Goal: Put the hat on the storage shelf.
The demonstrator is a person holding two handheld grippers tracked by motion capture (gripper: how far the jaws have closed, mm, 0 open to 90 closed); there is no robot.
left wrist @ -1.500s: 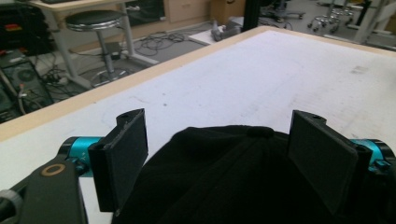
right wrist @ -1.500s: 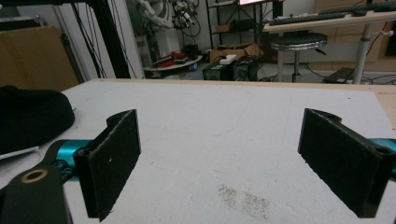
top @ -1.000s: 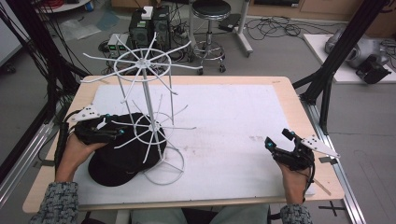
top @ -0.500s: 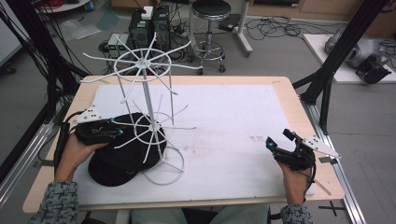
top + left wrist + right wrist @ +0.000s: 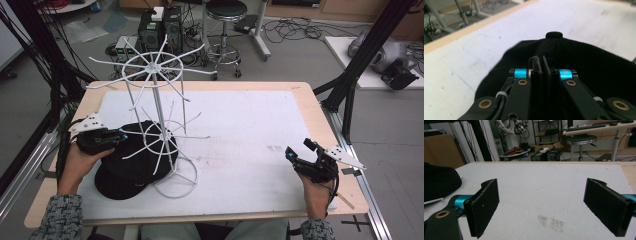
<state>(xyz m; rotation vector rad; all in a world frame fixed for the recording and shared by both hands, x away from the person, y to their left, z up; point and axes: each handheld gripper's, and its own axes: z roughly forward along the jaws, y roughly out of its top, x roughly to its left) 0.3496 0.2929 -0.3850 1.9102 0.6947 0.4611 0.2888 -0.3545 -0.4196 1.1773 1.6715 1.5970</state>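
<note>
A black cap [image 5: 131,167] lies on the white mat at the table's left, partly under the white wire rack [image 5: 152,65]. My left gripper [image 5: 122,136] sits on the cap's crown. In the left gripper view its jaws [image 5: 541,61] have just been closing and now pinch a fold of the cap [image 5: 586,57] just below the top button [image 5: 554,34]. My right gripper [image 5: 299,148] rests near the table's right front. It is open, with only bare mat between its fingers [image 5: 485,205].
The wire rack's round base [image 5: 177,180] stands right of the cap and its thin arms reach out over it. The white mat [image 5: 250,125] covers most of the wooden table [image 5: 310,95]. A stool [image 5: 224,10] and cables sit on the floor beyond.
The left gripper's jaws have closed onto the cap's crown. Both hands have stayed where they were, and the right gripper is unchanged.
</note>
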